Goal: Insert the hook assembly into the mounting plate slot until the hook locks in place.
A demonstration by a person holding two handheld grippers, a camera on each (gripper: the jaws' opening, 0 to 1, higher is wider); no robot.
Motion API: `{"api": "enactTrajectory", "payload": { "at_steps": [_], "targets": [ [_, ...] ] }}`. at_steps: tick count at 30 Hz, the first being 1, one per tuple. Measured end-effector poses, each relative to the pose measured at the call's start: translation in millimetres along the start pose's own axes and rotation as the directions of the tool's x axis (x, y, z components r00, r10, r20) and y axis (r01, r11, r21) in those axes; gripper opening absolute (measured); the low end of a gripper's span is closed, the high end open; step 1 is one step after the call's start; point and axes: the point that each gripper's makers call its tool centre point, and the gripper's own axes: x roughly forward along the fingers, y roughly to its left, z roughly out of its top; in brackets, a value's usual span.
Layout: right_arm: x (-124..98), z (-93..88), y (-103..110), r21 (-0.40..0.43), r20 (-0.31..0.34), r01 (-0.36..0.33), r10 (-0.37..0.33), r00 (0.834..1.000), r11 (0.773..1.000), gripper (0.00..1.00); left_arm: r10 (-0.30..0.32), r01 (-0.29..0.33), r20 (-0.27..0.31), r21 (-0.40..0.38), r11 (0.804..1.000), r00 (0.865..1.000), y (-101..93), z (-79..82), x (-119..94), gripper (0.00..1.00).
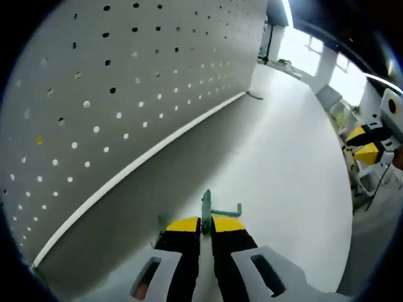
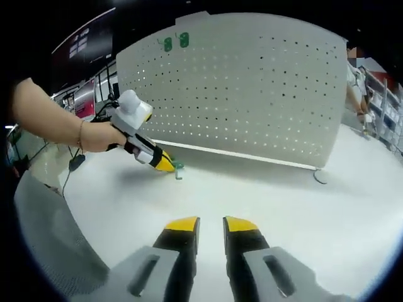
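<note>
One small green metal hook (image 1: 212,211), clamped low in the left claw (image 1: 206,224), could twist before reaching the white perforated metal pegboard (image 1: 126,94); right claw (image 2: 210,224) apart, empty.

The green hook's (image 1: 217,212) lower end is hidden between the left gripper's (image 1: 206,224) fingers.

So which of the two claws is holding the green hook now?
The left claw: its yellow-tipped jaws are shut on the green hook, low near the pegboard. The right claw is open and holds nothing.
</note>
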Motion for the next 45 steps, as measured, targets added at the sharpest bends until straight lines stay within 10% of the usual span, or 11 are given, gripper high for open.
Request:
{"api": "enactTrajectory", "payload": {
  "at_steps": [10,19,30,45],
  "targets": [
    [-1.4,9.2,4.3,0.001,0.017,-0.008,0.008,1.0,1.0,0.13,-0.04,0.041,0.04,-0.015,0.999,0.998,-1.9,12.5,-20.2,0.02],
    [0.1,42.7,13.1,0.01,0.08,-0.024,0.024,0.997,1.0,0.14,-0.106,0.108,0.091,-0.015,0.994,0.99,-27.0,30.4,-81.6,0.01],
    [-0.4,111.7,78.0,0.035,0.223,-0.182,0.17,0.96,0.983,0.15,-0.022,0.052,0.226,-0.124,0.991,0.974,-42.3,33.6,-179.1,0.01],
    [-10.9,122.8,165.0,0.059,0.229,-0.365,0.343,0.911,0.929,0.16,0.097,0.014,0.359,-0.294,0.956,0.928,-63.5,-1.2,-237.2,0.01]
  ]
}}
